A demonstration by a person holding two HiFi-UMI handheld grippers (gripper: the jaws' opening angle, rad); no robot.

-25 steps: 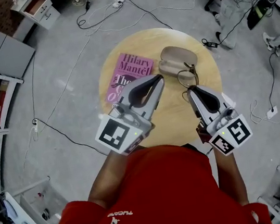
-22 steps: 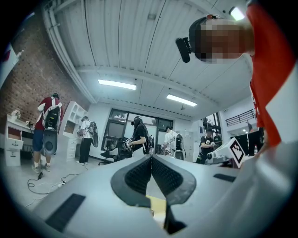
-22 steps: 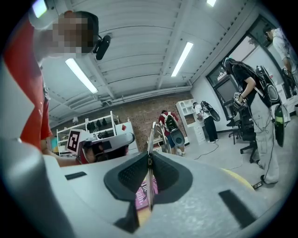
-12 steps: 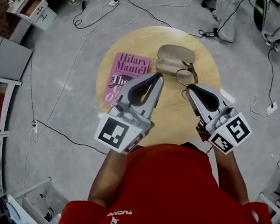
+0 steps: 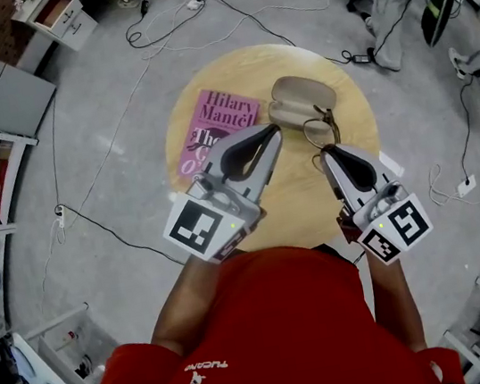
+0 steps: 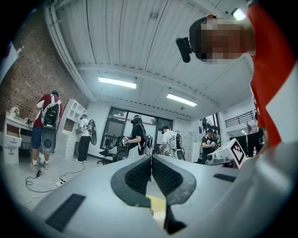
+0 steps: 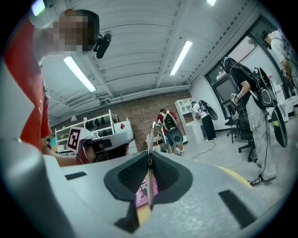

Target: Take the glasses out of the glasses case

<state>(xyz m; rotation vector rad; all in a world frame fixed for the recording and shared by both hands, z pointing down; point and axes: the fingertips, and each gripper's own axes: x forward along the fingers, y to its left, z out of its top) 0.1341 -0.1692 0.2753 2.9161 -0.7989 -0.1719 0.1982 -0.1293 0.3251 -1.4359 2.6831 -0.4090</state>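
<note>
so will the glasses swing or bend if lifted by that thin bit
Probably light: the glasses are thin wire. Pinched by one thin piece in the right gripper, they may well pivot or swing. They look bendable, so likely fragile.

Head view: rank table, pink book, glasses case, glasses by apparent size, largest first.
1. table
2. pink book, though the left tongs cover its corner
3. glasses case, not far behind the book
4. glasses, only partly visible
</note>
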